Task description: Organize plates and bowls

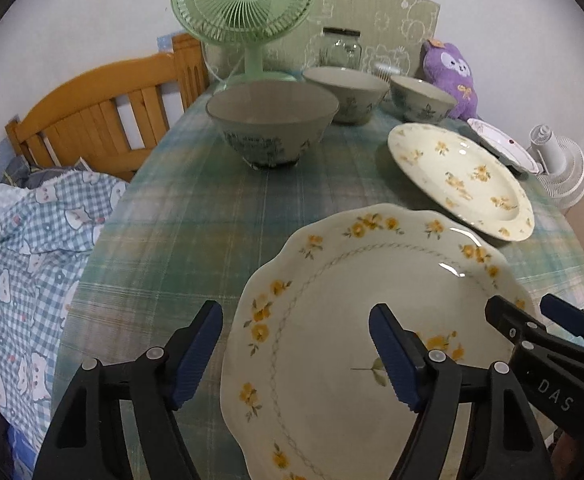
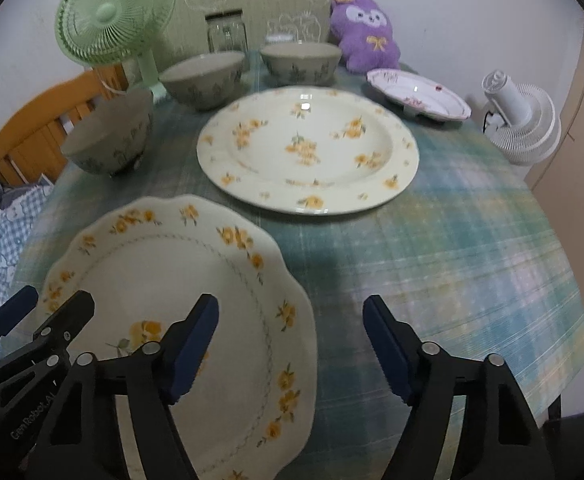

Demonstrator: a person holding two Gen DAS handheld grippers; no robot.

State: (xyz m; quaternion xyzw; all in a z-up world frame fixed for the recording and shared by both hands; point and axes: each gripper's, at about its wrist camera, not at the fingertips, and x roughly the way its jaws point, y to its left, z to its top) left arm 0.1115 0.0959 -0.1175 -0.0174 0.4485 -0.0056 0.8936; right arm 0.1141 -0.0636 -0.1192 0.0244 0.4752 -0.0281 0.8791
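Observation:
A scalloped plate with yellow flowers (image 1: 364, 340) (image 2: 179, 308) lies at the near edge of the table. My left gripper (image 1: 296, 356) is open, its jaws astride the plate's left rim. My right gripper (image 2: 290, 350) is open above the plate's right rim and shows in the left wrist view (image 1: 532, 320). A round yellow-flowered plate (image 1: 460, 180) (image 2: 308, 148) lies further back. A small pink-rimmed plate (image 1: 504, 144) (image 2: 420, 92) sits at the far right. Three patterned bowls (image 1: 271, 120) (image 1: 348, 92) (image 1: 422, 98) (image 2: 107, 136) (image 2: 203, 78) (image 2: 300, 62) stand behind.
The table wears a green plaid cloth (image 2: 452, 240). A green fan (image 1: 243, 12), a glass jar (image 1: 342, 48) and a purple plush toy (image 1: 450, 72) stand at the back. A white fan (image 2: 524, 120) is off the right edge. A wooden bed frame (image 1: 103, 116) and checked bedding (image 1: 23, 260) are at the left.

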